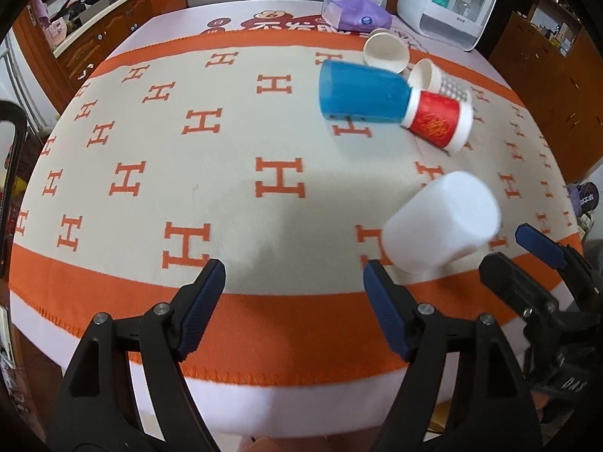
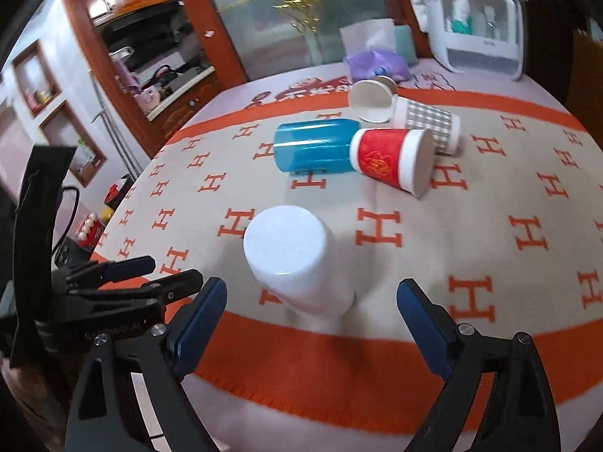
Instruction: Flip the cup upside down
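Observation:
A white plastic cup (image 2: 297, 260) stands upside down on the orange-and-cream cloth, its closed base up; it also shows in the left wrist view (image 1: 441, 222). My right gripper (image 2: 311, 324) is open, its fingers wide on either side of the cup and a little short of it, not touching. My left gripper (image 1: 294, 301) is open and empty over the near orange border, left of the cup. The right gripper's fingers (image 1: 539, 245) show at the right edge of the left wrist view.
Further back lie a blue cup (image 2: 316, 148), a red-and-white paper cup (image 2: 392, 162), a checked paper cup (image 2: 427, 122) and a white paper cup (image 2: 371, 101), all on their sides. A purple tissue pack (image 2: 377, 62) and a white cabinet (image 2: 482, 26) stand at the far edge.

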